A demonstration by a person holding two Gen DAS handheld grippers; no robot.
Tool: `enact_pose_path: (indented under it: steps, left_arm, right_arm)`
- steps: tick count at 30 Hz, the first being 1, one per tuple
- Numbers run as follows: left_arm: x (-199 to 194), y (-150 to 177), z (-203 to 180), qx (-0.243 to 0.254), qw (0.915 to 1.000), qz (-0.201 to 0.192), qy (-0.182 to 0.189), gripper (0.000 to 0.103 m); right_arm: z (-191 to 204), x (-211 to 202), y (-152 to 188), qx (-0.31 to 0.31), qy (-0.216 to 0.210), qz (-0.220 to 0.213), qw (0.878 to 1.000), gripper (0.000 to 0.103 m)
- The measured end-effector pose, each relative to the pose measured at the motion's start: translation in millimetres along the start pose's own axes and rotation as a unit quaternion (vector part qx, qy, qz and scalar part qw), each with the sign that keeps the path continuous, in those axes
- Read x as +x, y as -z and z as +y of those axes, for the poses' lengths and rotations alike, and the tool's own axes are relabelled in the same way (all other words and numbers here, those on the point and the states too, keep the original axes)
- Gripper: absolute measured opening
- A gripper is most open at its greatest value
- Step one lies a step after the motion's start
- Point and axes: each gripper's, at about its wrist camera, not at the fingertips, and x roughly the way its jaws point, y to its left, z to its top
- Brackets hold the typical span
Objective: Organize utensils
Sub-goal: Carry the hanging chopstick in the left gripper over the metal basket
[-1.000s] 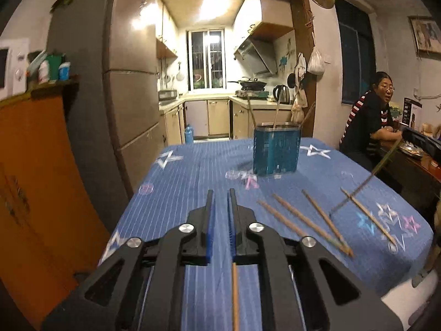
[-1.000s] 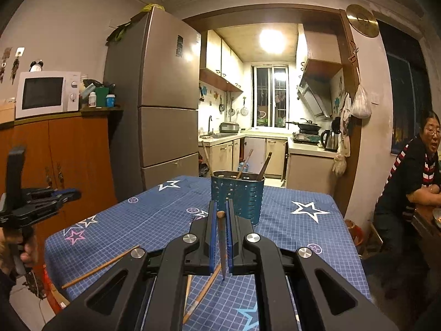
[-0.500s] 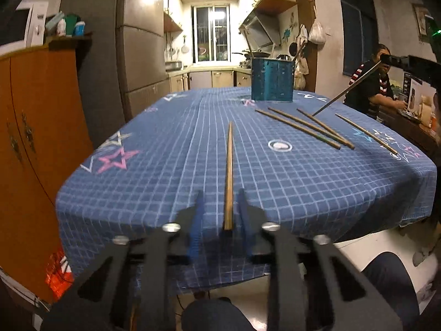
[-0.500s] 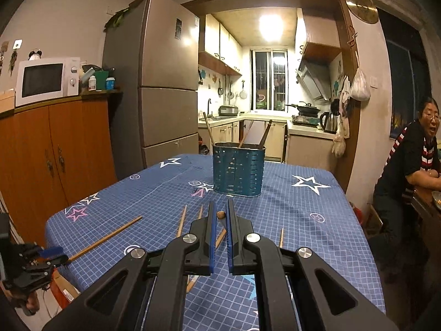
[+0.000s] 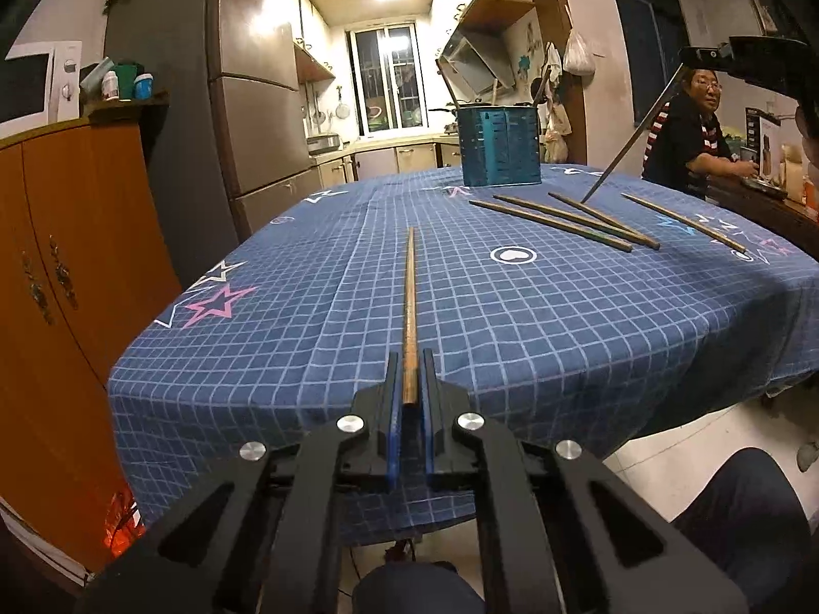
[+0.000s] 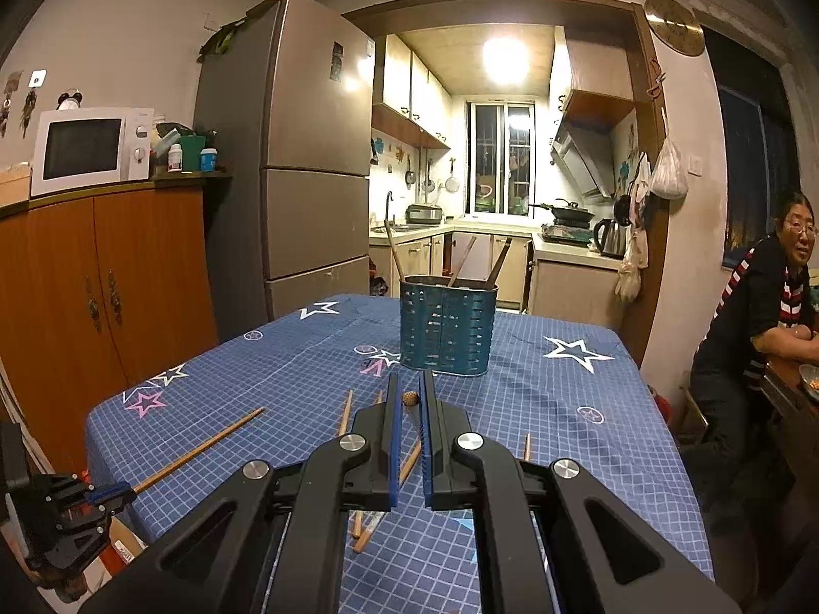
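Left gripper (image 5: 408,376) pinches near-edge chopstick (image 5: 408,297); right gripper (image 6: 408,399) pinches another; we lift level toward far-edge holder (image 5: 499,146)

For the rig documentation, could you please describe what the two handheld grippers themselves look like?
Both match. The left gripper and right gripper have matte black angular plastic bodies with triangular cut-outs, four round silver bolt heads across the linkage, and narrow parallel fingers lined with blue pads. No cables, markings or sleeves show.
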Motion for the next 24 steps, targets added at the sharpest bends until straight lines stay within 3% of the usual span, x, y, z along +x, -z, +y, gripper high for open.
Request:
enact_pose_path:
  steps: [4,10,24]
  left_arm:
    - [-2,-7,3,0.002,1.0000,0.005,0.006,0.005]
    - [-20,-42,9,0.025,0.9995,-0.011,0.017,0.005]
    - [-29,-134,26,0.043,0.9946,-0.092,0.021,0.005]
  right_arm:
    - [-1,-2,-1,-0.001,0.004,-0.005,1.000,0.008]
    - [-2,-5,-5,-0.002,0.002,-0.015,1.000,0.008]
    - [-12,-8,-23,0.000,-0.005,-0.038,0.999,0.008]
